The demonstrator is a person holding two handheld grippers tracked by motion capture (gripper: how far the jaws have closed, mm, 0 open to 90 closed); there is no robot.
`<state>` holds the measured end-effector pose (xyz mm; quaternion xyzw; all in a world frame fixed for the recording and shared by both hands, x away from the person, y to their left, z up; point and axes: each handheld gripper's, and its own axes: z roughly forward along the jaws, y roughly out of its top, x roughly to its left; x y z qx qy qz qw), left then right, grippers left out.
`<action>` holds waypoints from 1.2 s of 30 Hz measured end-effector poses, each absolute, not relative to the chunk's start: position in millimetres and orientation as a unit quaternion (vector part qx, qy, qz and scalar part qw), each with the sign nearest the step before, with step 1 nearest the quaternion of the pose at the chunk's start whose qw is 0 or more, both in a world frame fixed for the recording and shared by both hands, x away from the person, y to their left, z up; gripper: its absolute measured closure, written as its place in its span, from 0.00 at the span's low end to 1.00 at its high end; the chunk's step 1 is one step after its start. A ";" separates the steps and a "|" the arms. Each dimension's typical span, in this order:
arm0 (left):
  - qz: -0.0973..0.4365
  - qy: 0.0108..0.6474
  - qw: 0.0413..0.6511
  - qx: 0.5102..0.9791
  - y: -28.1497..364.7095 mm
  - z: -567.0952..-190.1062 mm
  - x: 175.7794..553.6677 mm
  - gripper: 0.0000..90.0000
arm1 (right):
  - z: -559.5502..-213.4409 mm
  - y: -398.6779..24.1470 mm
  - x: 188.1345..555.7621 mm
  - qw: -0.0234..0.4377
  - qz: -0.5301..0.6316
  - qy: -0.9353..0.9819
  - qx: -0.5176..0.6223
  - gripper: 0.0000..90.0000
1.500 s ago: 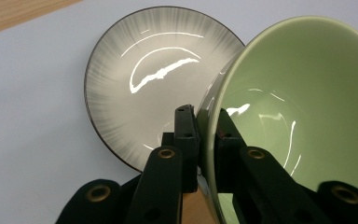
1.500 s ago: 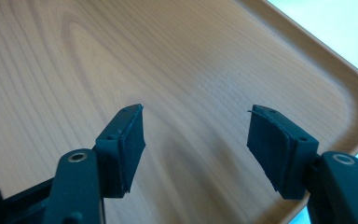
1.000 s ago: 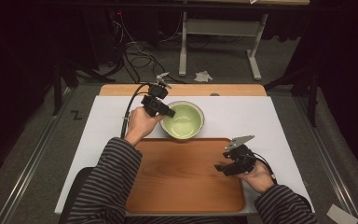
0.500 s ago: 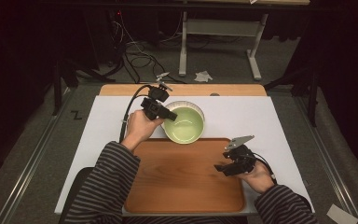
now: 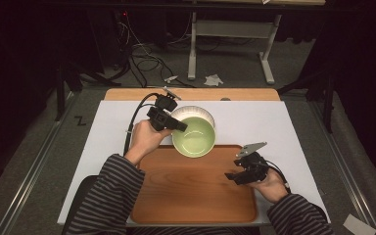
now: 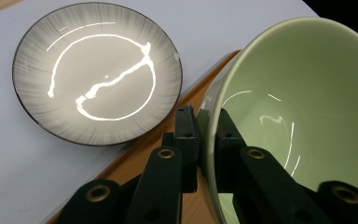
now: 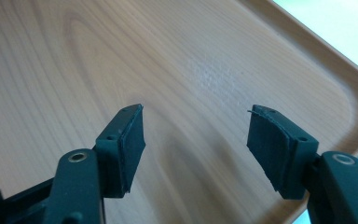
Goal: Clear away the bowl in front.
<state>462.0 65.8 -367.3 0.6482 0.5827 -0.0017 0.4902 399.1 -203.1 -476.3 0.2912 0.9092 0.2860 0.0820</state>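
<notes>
step in hand: transfer of the pale green glazed ceramic bowl (image 5: 194,137) toward the rectangular wooden tray (image 5: 191,196). the left hand-held gripper (image 5: 169,121) pinches the bowl's rim, one jaw inside the wall and one outside, as the left gripper view shows (image 6: 303,116). the bowl is lifted and tilted, hanging over the far edge of the tray, near its far left corner. just beyond it, on the white surface (image 5: 274,122), lies a grey shallow plate with a dark rim (image 6: 98,70), resting flat and apart from the bowl.

the right hand-held gripper (image 5: 245,174) hovers over the right part of the tray, jaws spread with nothing between them; its own view looks down on bare wood (image 7: 168,60).

judgement: the next move calls for levelling the bowl, lowering it onto the tray floor clear of the raised rim, then releasing the pinch.
</notes>
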 end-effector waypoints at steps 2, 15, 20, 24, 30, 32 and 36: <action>-0.004 0.582 0.493 0.647 65.8 -368.0 457.0 0.93 | -476.0 -203.0 398.9 0.083 0.287 0.909 0.291 0.42; -0.012 0.576 0.495 0.651 72.2 -369.0 440.3 0.93 | -475.7 -203.0 398.4 0.082 0.287 0.909 0.291 0.42; -0.013 0.576 0.495 0.651 75.7 -371.9 435.7 0.93 | -475.6 -203.5 399.0 0.082 0.289 0.907 0.294 0.42; -0.018 0.578 0.496 0.648 78.1 -375.5 431.3 0.93 | -474.9 -203.9 398.6 0.083 0.291 0.907 0.293 0.42; -0.027 0.578 0.495 0.649 82.8 -379.6 424.9 0.93 | -475.1 -204.3 399.2 0.082 0.292 0.907 0.292 0.42; -0.028 0.579 0.495 0.648 84.2 -380.8 423.7 0.93 | -475.0 -204.2 399.1 0.083 0.292 0.907 0.292 0.42; -0.031 0.580 0.494 0.647 86.4 -383.9 421.3 0.93 | -474.8 -204.4 398.9 0.082 0.291 0.907 0.294 0.42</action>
